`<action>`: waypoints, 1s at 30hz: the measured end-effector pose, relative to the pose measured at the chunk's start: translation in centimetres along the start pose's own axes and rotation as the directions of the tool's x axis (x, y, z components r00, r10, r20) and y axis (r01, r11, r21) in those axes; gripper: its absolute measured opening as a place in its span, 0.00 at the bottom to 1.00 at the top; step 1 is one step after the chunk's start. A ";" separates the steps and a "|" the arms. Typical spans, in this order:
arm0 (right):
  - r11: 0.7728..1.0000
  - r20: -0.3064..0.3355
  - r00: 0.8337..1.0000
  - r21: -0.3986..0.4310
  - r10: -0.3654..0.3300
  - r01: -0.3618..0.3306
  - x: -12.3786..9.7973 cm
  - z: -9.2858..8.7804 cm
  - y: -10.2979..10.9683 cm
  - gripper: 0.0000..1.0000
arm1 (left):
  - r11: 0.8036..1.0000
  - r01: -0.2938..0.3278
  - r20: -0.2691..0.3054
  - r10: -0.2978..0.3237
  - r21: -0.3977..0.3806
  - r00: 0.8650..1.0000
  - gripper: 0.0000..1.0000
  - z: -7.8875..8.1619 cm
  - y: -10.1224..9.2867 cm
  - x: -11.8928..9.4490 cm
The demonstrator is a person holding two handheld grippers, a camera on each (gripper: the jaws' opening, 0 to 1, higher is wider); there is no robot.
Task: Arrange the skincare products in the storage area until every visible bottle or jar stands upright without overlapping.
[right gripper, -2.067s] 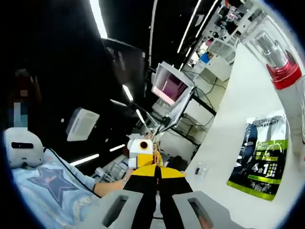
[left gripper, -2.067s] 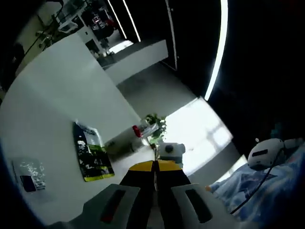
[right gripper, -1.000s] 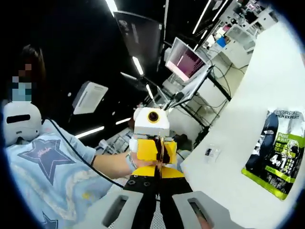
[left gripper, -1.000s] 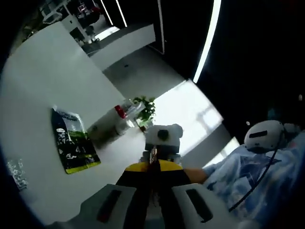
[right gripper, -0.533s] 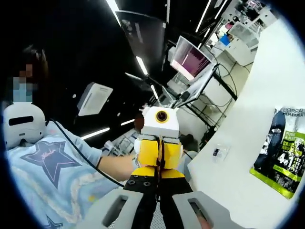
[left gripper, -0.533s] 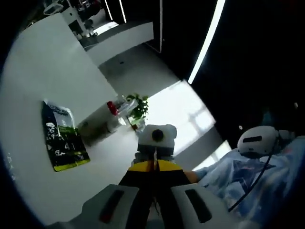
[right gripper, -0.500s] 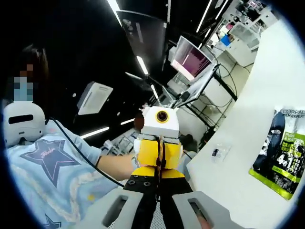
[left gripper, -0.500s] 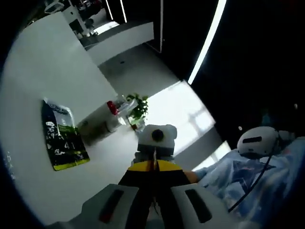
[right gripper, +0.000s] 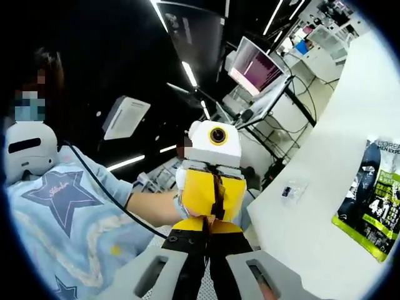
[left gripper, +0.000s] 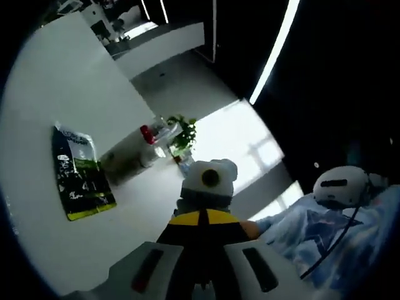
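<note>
Both tools are held tip to tip, clear of the white table point(left gripper: 56, 81). In the left gripper view the left gripper point(left gripper: 201, 232) has its jaws pressed together on nothing. In the right gripper view the right gripper point(right gripper: 206, 232) likewise has its jaws together and empty.

Task items: a clear bottle with a red band point(left gripper: 132, 149) lies on its side on the table, just beside a dark-and-green sachet point(left gripper: 78, 172) lying flat. The right gripper view shows the same sachet at the table's edge and a small clear packet point(right gripper: 292, 189) near it.

Step in hand (judged): pre-approach — no product has been engaged.

Next move: separate the jaws of one tool, carry it to the lying bottle, grip its body, then rotate it upright — set down clear of the sachet.
</note>
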State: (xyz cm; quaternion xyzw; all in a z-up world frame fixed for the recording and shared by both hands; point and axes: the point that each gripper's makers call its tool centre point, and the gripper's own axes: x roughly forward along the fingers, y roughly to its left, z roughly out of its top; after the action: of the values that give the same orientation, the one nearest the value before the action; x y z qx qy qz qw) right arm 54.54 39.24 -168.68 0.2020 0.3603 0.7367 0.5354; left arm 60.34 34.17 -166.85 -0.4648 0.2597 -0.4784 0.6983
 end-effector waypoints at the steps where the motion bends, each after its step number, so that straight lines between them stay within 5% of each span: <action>1: 1.000 -0.009 1.000 -0.004 -0.006 0.006 0.0 -0.2 -0.2 0.00 | 1.000 0.009 -0.005 -0.009 -0.002 1.000 0.00 -0.1 -0.1 0.0; 6: 1.000 0.011 1.000 0.022 -0.009 0.009 -0.2 0.0 -0.4 0.00 | 0.998 -0.044 0.014 0.043 0.039 0.999 0.00 0.1 0.0 0.2; 14: 1.000 0.076 0.997 0.019 0.008 -0.009 0.1 0.9 -0.3 0.00 | 0.998 -0.030 -0.027 0.031 0.053 0.999 0.00 -0.6 -0.9 0.6; 17: 0.999 0.057 0.998 0.042 0.012 -0.014 0.3 0.4 -0.5 0.00 | 0.998 -0.035 -0.031 0.037 0.054 0.999 0.00 -0.8 -0.7 0.9; 19: 0.989 0.037 0.999 0.139 0.038 -0.042 0.2 0.1 -0.1 0.00 | 0.998 -0.044 -0.038 0.046 0.052 0.998 0.00 -0.8 -0.4 0.7; 27: 0.992 0.028 0.999 0.118 0.043 -0.046 -0.2 0.0 -0.1 0.00 | 1.000 -0.014 0.060 0.014 0.003 0.998 0.00 1.3 -0.7 -0.9; 30: 0.990 0.019 0.999 0.128 0.049 -0.051 -0.1 0.0 -0.1 0.00 | 1.000 -0.024 0.037 0.023 0.014 0.999 0.00 1.3 -0.5 -1.0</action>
State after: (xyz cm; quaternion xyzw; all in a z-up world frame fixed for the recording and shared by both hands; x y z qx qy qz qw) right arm 54.59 39.15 -168.75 0.2510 0.3974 0.7236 0.5054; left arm 60.77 35.55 -165.95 -0.4653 0.2488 -0.4635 0.7119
